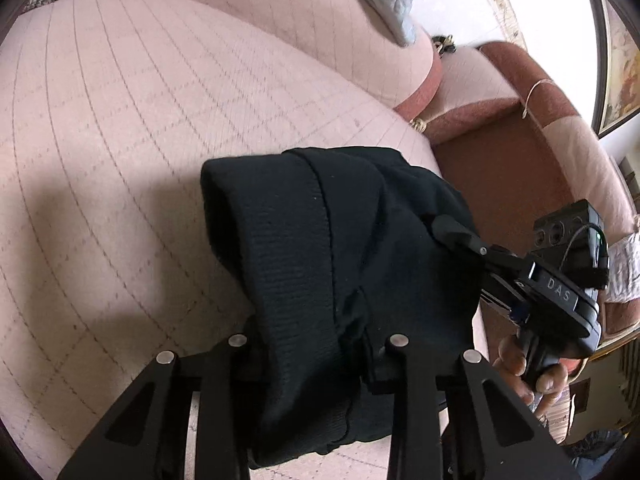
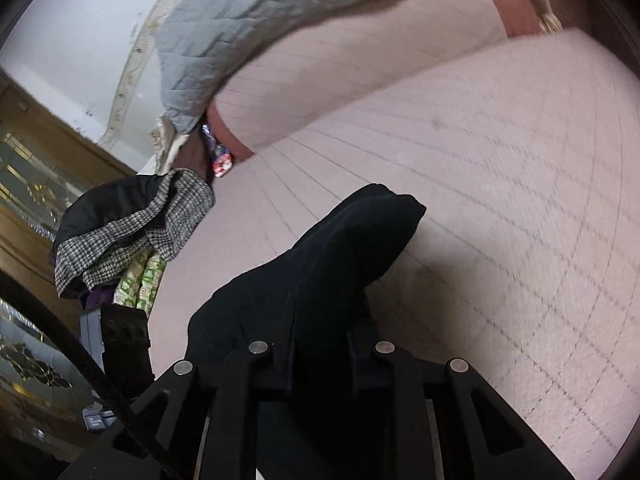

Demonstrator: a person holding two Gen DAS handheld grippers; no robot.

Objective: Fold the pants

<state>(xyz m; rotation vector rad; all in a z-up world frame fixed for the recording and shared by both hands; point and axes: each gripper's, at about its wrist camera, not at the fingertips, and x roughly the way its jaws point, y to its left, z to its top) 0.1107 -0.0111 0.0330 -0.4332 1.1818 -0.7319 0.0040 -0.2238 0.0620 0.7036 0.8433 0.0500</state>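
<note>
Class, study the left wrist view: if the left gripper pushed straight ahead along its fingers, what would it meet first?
The black pants, which the left gripper already grips; beyond their bunched fold probably lies the pink quilted sofa seat, though depth is unclear.

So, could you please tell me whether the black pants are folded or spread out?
Folded: the black pants hang as a doubled bundle between both grippers, above the pink sofa.
</note>
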